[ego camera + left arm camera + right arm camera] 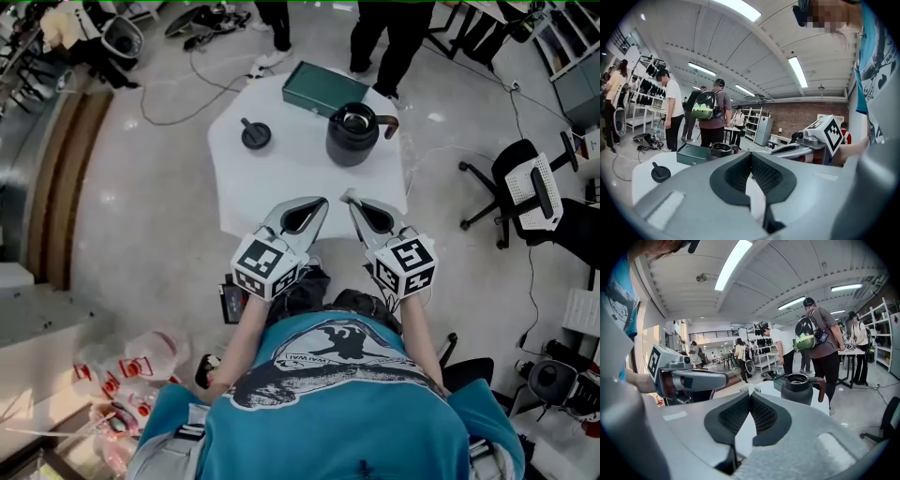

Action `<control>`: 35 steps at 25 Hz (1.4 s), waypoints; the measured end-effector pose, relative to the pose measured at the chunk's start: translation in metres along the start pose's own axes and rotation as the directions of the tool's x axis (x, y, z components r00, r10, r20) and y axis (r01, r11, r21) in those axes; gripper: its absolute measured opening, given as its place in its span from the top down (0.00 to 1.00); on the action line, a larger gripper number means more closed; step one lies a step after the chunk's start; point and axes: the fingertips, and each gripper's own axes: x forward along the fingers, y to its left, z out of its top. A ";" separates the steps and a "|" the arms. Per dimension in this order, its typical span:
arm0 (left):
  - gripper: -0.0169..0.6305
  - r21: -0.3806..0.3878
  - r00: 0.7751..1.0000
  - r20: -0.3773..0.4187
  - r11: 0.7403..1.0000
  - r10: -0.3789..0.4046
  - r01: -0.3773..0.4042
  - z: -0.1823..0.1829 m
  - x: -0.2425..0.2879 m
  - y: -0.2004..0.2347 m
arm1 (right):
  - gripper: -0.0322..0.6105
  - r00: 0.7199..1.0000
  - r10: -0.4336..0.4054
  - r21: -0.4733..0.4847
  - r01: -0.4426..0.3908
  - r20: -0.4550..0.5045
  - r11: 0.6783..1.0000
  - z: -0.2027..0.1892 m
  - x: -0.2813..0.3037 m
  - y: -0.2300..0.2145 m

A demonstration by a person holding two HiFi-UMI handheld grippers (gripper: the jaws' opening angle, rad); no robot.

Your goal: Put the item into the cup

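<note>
Holding left claw (317, 204) and right claw (352, 200), both pinched shut and empty, over bench's (253, 187) 6 o'clock edge, facing round black knobbed item (255, 134) at 11 o'clock of nearer left claw, cup (353, 136) at 1 o'clock.

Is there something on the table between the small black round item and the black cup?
Nothing visible. Only bare white table lies between the round item and the cup; the green box sits behind that line.
</note>
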 end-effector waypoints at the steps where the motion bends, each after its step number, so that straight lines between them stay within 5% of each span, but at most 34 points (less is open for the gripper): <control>1: 0.98 0.000 1.000 0.001 1.000 -0.003 0.003 0.001 0.001 0.003 | 0.94 1.000 -0.007 0.001 0.007 0.001 1.000 0.001 0.002 -0.001; 16: 0.98 -0.031 0.998 -0.029 0.998 -0.050 0.050 -0.008 0.018 0.011 | 0.94 0.997 -0.062 0.019 0.063 -0.042 0.998 -0.008 0.003 -0.018; 35: 0.98 -0.063 0.994 -0.011 0.992 0.106 -0.107 0.010 0.057 0.040 | 0.94 0.996 0.049 -0.017 -0.050 -0.072 0.999 0.016 0.033 -0.083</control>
